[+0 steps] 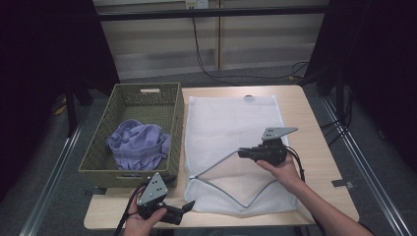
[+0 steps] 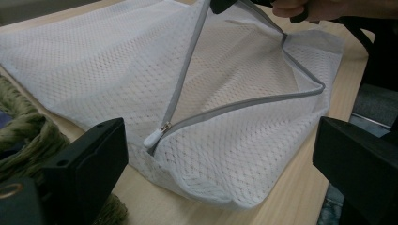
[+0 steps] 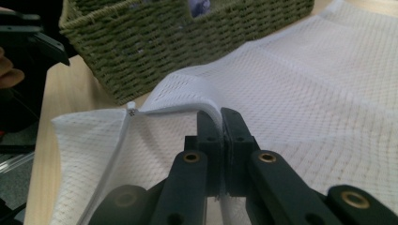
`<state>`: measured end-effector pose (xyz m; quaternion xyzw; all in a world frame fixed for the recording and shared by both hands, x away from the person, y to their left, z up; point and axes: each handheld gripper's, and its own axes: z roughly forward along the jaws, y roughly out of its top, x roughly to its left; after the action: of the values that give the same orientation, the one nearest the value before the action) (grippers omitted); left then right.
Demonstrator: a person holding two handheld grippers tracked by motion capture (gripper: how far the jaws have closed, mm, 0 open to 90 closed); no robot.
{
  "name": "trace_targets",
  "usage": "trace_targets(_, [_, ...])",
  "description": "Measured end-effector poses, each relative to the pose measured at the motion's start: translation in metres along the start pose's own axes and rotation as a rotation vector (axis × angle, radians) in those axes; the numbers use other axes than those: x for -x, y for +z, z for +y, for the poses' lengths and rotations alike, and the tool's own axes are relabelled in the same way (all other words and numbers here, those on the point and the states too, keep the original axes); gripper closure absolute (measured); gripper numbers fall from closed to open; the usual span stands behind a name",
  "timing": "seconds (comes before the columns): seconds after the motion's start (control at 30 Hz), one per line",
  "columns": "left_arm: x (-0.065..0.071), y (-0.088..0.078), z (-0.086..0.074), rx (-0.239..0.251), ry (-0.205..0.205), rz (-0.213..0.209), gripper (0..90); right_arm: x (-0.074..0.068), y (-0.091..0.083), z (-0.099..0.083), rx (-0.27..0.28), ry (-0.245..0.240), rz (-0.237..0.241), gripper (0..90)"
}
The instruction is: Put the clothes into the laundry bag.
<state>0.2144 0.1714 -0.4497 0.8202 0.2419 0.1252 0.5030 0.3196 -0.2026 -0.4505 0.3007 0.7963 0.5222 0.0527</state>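
Observation:
A white mesh laundry bag (image 1: 231, 128) lies flat on the wooden table (image 1: 319, 157), its grey zipper edge unzipped into a wide mouth. My right gripper (image 1: 243, 153) is shut on the upper zipper edge (image 3: 206, 108) and holds it lifted above the bag. The white zipper pull (image 2: 155, 137) rests at the bag's near left corner. My left gripper (image 1: 188, 207) stands open near the table's front edge, just short of that corner, with nothing between its fingers (image 2: 89, 159). In the woven green basket (image 1: 98, 162) to the left lies a lilac garment (image 1: 137, 143).
The basket (image 3: 187, 51) sits against the bag's left side. Bare tabletop shows to the right of the bag and along the front edge. Black cables run across the floor behind the table.

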Motion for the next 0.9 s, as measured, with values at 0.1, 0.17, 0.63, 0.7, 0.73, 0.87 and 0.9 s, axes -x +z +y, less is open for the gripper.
trace_targets(0.1, [0.001, 0.001, 0.0, 0.0, -0.006, -0.007, 3.8, -0.001, -0.001, 0.004, 0.01, -0.008, 0.003, 88.0])
trace_targets(0.17, [0.001, 0.001, 0.0, 0.0, -0.004, -0.009, 3.8, -0.001, -0.002, 0.008, 0.025, -0.009, 0.006, 88.1])
trace_targets(0.63, [0.002, 0.001, 0.001, 0.007, 0.009, -0.022, 3.8, 0.004, -0.01, 0.03, 0.102, -0.006, 0.031, 88.3])
trace_targets(0.7, [0.002, 0.001, 0.001, 0.007, 0.009, -0.022, 3.8, 0.006, -0.01, 0.033, 0.111, -0.004, 0.035, 88.5])
trace_targets(0.73, [0.002, 0.001, 0.001, 0.007, 0.006, -0.025, 3.7, 0.007, -0.011, 0.035, 0.116, -0.003, 0.033, 88.5])
trace_targets(0.87, [0.002, 0.001, 0.0, 0.004, 0.009, -0.03, 3.7, 0.01, -0.012, 0.04, 0.135, 0.001, 0.037, 88.5])
trace_targets(0.9, [0.002, 0.0, 0.0, 0.008, 0.012, -0.034, 3.5, 0.01, -0.012, 0.04, 0.139, 0.003, 0.041, 88.5])
